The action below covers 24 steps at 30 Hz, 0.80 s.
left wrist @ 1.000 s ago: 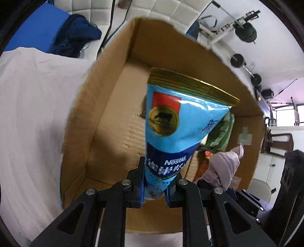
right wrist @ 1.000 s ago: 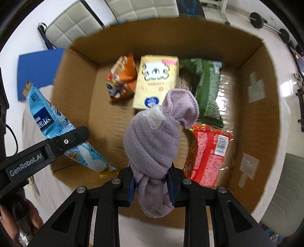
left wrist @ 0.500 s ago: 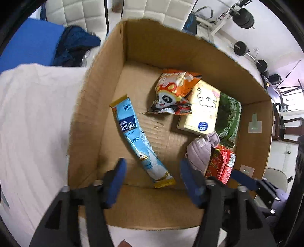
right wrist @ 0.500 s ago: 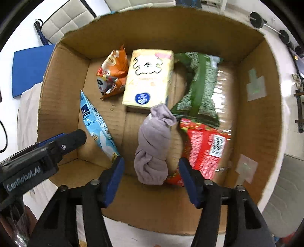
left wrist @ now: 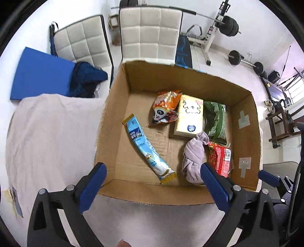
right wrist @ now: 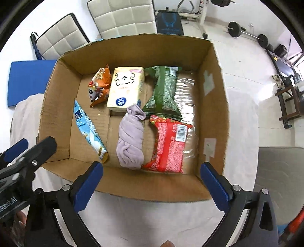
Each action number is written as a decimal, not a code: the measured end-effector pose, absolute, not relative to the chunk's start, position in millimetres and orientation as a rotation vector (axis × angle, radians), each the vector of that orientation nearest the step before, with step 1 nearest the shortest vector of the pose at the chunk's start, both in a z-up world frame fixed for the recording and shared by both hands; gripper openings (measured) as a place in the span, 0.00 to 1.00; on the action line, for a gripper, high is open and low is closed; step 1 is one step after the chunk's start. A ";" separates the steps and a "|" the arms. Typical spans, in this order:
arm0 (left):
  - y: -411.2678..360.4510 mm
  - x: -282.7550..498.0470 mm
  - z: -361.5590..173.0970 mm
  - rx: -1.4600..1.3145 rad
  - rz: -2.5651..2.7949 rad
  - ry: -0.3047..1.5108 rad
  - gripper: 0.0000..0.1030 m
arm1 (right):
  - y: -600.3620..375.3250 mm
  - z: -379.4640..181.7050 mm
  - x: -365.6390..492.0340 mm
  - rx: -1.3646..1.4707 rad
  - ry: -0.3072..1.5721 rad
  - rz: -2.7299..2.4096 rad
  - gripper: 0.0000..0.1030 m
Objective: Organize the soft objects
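A cardboard box [left wrist: 121, 95] [right wrist: 218, 79] stands on a table with a white cloth. Inside lie a light blue Nestle pouch [left wrist: 148, 150] [right wrist: 87, 127], a knotted lilac cloth [left wrist: 193, 157] [right wrist: 131, 138], an orange snack bag [left wrist: 165, 108] [right wrist: 98, 85], a cream tissue pack [left wrist: 190, 117] [right wrist: 125, 89], a green packet [left wrist: 216, 121] [right wrist: 165, 91] and a red packet [left wrist: 220, 161] [right wrist: 169, 148]. My left gripper [left wrist: 152, 171] is open and empty above the box's near wall. My right gripper [right wrist: 150, 169] is open and empty above the near wall, over the cloth and red packet.
The white tablecloth [left wrist: 47, 136] extends left of the box. Two white padded chairs [left wrist: 150, 30] [right wrist: 121, 17] stand behind the box. A blue mat [left wrist: 41, 74] and dark blue clothing [left wrist: 87, 77] lie at the far left. Weights and a bench [left wrist: 228, 26] stand at the back right.
Both grippers opened and dropped their loads: the blue pouch and the lilac cloth now lie in the box. Both grippers have since pulled back and up, open wide.
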<state>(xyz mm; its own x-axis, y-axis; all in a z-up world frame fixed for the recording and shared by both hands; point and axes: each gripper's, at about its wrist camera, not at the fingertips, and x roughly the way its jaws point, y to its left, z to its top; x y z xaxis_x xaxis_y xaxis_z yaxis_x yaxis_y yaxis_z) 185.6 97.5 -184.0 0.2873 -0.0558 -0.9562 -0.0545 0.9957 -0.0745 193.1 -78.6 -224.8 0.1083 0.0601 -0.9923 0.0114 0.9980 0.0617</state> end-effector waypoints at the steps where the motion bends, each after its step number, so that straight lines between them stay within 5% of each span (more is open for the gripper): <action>1: 97.1 183.6 -181.8 -0.094 -0.001 1.272 0.98 | -80.0 -222.4 190.9 0.059 1.456 0.024 1.00; 12: 98.6 159.3 -151.7 -0.083 0.015 1.205 0.98 | -93.4 -189.7 170.7 0.071 1.383 -0.032 1.00; 24: 94.7 77.0 -68.2 -0.045 -0.021 1.087 0.98 | -101.5 -91.4 95.7 0.091 1.224 0.002 1.00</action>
